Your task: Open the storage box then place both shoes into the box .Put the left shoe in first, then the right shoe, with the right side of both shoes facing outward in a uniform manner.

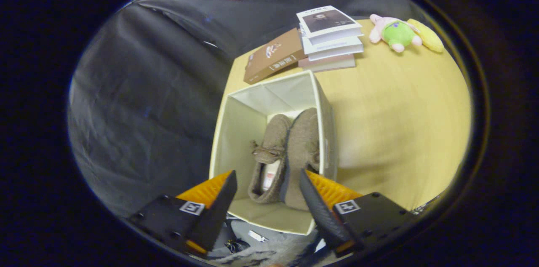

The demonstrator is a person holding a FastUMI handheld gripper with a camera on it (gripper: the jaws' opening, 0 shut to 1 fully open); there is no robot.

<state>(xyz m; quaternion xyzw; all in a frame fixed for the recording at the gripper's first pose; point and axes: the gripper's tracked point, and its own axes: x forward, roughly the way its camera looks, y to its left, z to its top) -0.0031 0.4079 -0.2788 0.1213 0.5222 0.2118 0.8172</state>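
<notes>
Shoes (pixel 286 153), two brown fuzzy slippers, were seen lying side by side inside the open cream fabric storage box (pixel 236 128) on the yellow table (pixel 400 119). The gripper (pixel 267 182) was spread wide, holding nothing; a straight upward withdrawal was judged best.

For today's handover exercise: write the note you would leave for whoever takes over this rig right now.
Hand-held gripper: fingers open above the box, pressing on nothing.
Box: open, on the table, near the books.
Shoes: both inside the box, on edge, side by side; bow shoe and second shoe by the wall nearer the toy.
Done: box opened, both shoes in.
Left: probably only to withdraw; I cannot confirm which way the shoes face.
</notes>
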